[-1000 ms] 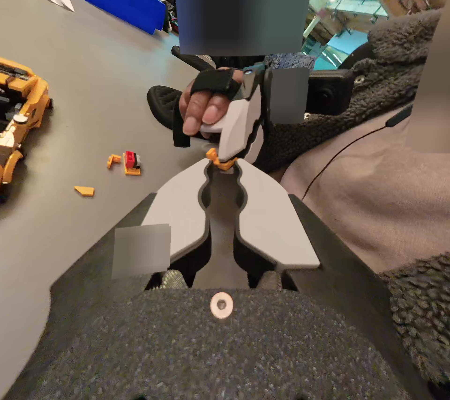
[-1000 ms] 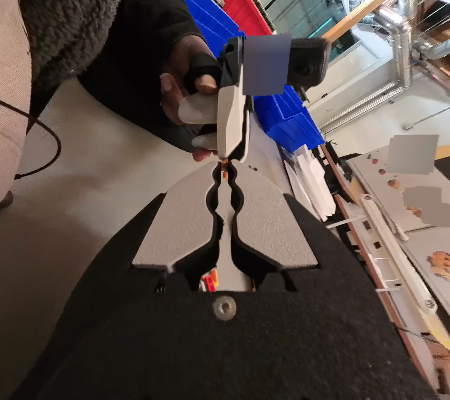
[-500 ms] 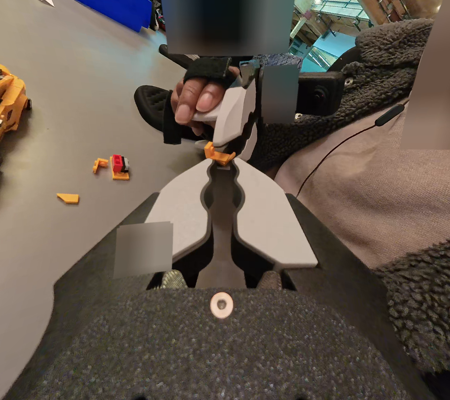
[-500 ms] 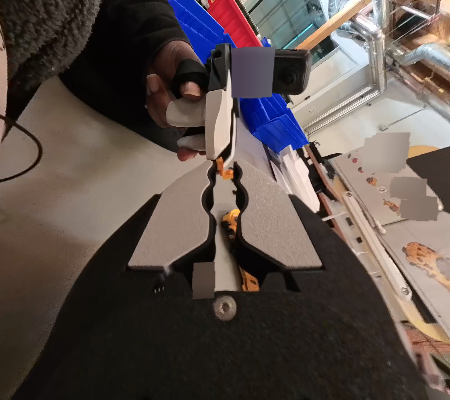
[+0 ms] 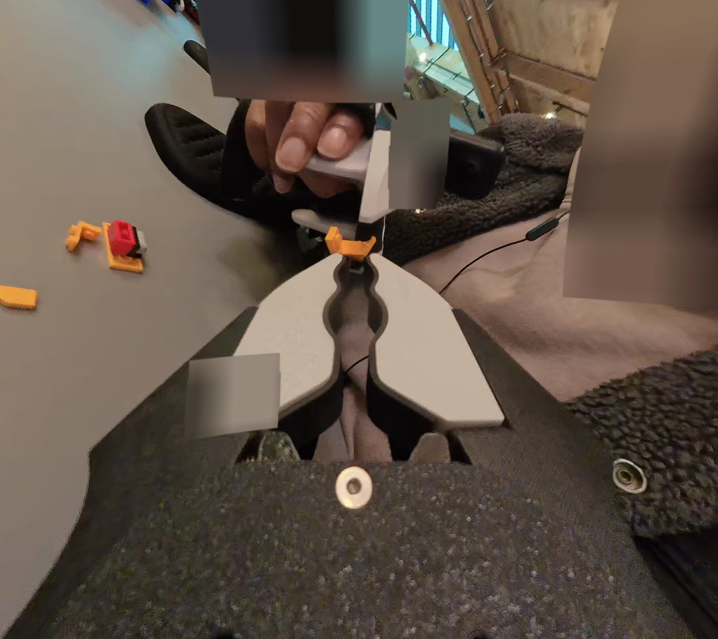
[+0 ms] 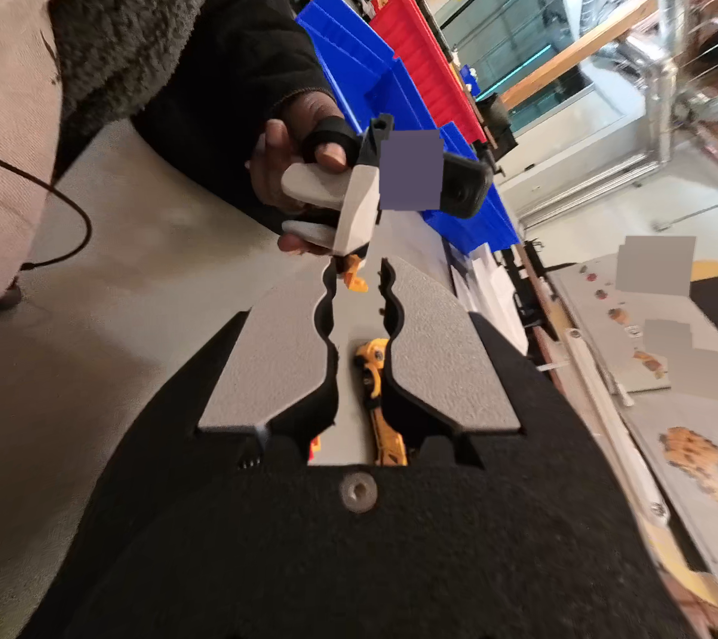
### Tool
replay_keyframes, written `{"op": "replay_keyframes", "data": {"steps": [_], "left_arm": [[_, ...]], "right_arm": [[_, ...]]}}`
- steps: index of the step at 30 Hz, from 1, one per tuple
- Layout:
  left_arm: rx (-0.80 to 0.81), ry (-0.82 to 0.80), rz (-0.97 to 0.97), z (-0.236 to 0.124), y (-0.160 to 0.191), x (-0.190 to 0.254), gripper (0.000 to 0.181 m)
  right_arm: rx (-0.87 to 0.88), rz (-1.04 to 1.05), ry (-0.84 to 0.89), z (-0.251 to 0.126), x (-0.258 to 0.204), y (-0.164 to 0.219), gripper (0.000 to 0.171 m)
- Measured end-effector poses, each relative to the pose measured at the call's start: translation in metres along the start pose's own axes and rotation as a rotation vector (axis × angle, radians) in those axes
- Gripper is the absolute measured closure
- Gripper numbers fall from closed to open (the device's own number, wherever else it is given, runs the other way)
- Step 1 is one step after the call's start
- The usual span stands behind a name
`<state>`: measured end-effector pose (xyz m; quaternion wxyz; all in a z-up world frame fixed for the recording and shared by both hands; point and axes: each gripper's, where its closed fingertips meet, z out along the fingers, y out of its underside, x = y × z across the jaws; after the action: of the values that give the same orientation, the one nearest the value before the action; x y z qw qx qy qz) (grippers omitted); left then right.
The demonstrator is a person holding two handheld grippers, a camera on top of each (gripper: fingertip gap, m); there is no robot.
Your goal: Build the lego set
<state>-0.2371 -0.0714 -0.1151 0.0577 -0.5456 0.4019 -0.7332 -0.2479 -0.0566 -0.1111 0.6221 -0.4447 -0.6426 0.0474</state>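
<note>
Grey workshop table [image 5: 97, 115], blue bins [image 6: 349, 49] behind. An orange clip piece [image 5: 349, 245] is pinched by the nearly closed left gripper [image 5: 352, 262]. The right gripper [image 6: 355, 270] is parted, nothing gripped, just beside the clip. Loose orange and red pieces [image 5: 122, 245] are left of the clip; the yellow vehicle [image 6: 373, 387] looks partly built, so much assembly is judged left.
</note>
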Motion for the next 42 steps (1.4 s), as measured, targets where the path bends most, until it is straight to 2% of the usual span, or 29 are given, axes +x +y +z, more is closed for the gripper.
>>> {"op": "replay_keyframes", "data": {"steps": [3, 7, 8, 11, 14, 19, 22, 28, 33, 37, 39, 42], "left_arm": [[0.016, 0.037, -0.036, -0.001, -0.004, 0.003, 0.175], [-0.030, -0.028, 0.046, -0.001, 0.001, -0.002, 0.176], [-0.055, -0.058, 0.100, -0.001, 0.003, -0.003, 0.181], [-0.151, -0.123, 0.260, 0.001, 0.010, -0.003, 0.181], [-0.200, -0.163, 0.326, 0.004, 0.010, -0.007, 0.181], [-0.277, -0.374, 0.365, -0.013, 0.014, -0.037, 0.181], [-0.357, -0.536, 0.418, -0.027, 0.021, -0.060, 0.181], [-0.489, -0.689, 0.434, -0.034, 0.024, -0.093, 0.175], [-0.532, -0.708, 0.459, -0.031, 0.019, -0.105, 0.174], [-0.510, -0.683, 0.447, -0.031, 0.017, -0.103, 0.173], [-0.494, -0.676, 0.432, -0.032, 0.016, -0.102, 0.172], [-0.484, -0.647, 0.405, -0.032, 0.017, -0.100, 0.167]], "right_arm": [[-0.049, -0.046, -0.018, 0.005, -0.008, 0.006, 0.140], [0.007, 0.163, -0.068, -0.002, -0.001, 0.006, 0.140], [0.024, 0.243, -0.114, -0.006, -0.001, 0.007, 0.142], [0.068, 0.510, -0.317, -0.014, -0.004, 0.010, 0.141], [0.057, 0.639, -0.491, -0.013, -0.011, 0.021, 0.140], [-0.134, 0.575, -0.570, -0.018, -0.038, 0.058, 0.144], [-0.256, 0.549, -0.533, -0.022, -0.046, 0.080, 0.146], [-0.416, 0.539, -0.476, -0.016, -0.040, 0.111, 0.148], [-0.473, 0.358, -0.591, -0.001, -0.045, 0.118, 0.147], [-0.460, 0.316, -0.745, 0.005, -0.053, 0.122, 0.152], [-0.435, 0.301, -0.767, 0.008, -0.055, 0.120, 0.163], [-0.362, 0.303, -0.720, 0.013, -0.053, 0.111, 0.163]]}}
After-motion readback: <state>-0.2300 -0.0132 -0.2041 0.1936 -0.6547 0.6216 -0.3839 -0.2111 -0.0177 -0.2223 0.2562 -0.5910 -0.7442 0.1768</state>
